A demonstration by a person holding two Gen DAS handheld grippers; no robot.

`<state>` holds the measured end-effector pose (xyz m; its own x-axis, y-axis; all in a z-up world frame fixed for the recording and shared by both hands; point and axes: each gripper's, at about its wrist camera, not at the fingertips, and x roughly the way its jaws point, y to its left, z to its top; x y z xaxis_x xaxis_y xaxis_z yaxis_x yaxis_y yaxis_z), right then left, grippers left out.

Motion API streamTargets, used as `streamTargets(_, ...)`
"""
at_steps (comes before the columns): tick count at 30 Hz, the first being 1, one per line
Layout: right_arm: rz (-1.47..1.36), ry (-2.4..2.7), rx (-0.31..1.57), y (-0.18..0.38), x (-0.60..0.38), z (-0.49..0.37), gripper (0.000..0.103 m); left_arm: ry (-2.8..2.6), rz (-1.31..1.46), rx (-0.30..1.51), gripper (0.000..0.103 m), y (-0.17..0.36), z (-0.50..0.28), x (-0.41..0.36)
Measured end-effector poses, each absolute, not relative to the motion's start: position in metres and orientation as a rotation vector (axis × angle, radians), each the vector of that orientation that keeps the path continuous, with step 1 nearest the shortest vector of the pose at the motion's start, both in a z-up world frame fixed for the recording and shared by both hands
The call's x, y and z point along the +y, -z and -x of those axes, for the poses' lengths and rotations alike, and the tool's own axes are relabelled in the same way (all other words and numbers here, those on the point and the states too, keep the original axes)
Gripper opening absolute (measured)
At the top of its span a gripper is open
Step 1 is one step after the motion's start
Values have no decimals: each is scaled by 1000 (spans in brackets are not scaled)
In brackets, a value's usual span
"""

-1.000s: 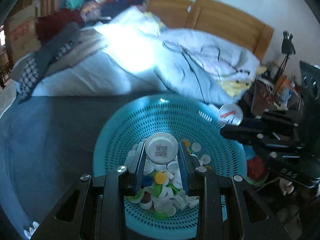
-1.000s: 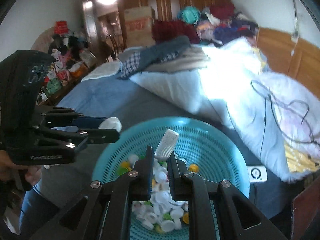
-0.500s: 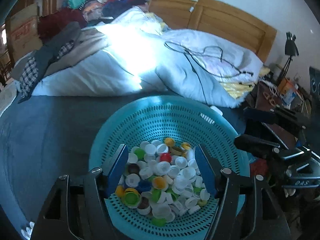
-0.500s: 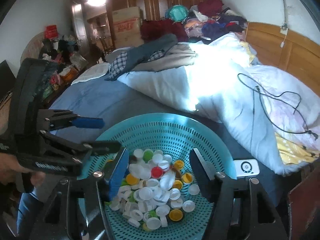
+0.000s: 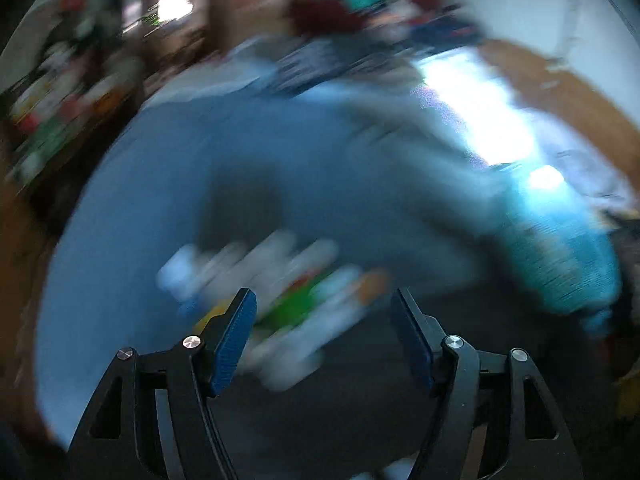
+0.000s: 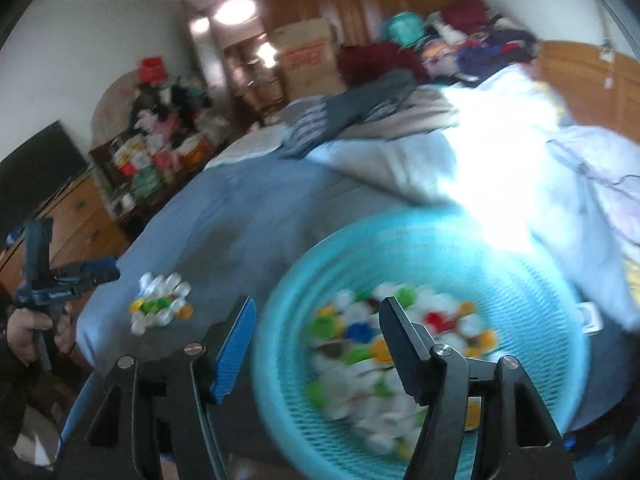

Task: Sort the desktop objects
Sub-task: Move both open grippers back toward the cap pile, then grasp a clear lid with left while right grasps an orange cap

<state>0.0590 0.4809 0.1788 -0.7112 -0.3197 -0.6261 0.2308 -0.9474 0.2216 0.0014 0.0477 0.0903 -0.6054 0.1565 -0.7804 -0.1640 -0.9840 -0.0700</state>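
Observation:
A teal perforated basket [image 6: 520,272] sits on the blue bed sheet and holds many bottle caps [image 6: 392,344], white and coloured. A smaller pile of loose caps [image 6: 160,304] lies on the sheet left of the basket. My right gripper [image 6: 316,312] is open and empty over the basket's left rim. My left gripper [image 5: 324,300] is open and empty, just above the loose pile [image 5: 272,292], which is heavily blurred; the basket [image 5: 560,256] is at its right. The left gripper also shows in the right wrist view [image 6: 96,272], at the far left.
A rumpled white duvet [image 6: 500,168] and piled clothes [image 6: 360,112] cover the far side of the bed. A wooden dresser [image 6: 72,216] with clutter stands left of the bed. A wooden headboard [image 6: 592,80] is at the right.
Both grippers opened and dropped their white caps into the basket. Both have since swung left: the left one now faces the loose pile, the right one the basket's left rim.

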Motion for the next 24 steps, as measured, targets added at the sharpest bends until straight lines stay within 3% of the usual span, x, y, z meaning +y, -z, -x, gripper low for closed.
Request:
streamTargets(3,-1056,2577,-168,-160,448,-51,69,-2675,1401,-23,63,-48,-18,18)
streamTargets(8,-1120,2497,-91,-142,406,-43,69,-2672,1335,-66,62,-19,-26,28)
streamTargets(10,-1131,2485,-55,-140,394,-41,69,-2661,1297,-53,52,-19,-24,33)
streamTargets(11,-1138,2482,-46,-139,390,-39,69,-2636,1291,-64,42,-17,-23,36)
streamTargets(12,-1144,2479,-43,-139,388,-39,69,-2622,1297,-72,39,-15,-17,42)
streamTargets(19,-1190,2453,-29,-129,371,-30,69,-2597,1310,-71,39,0,7,55)
streamTargets(21,-1195,2442,-27,-127,366,-29,69,-2596,1302,-55,27,0,8,58)
streamTargets(24,-1190,2426,-18,-127,360,-26,68,-2603,1297,-82,25,-1,4,55)
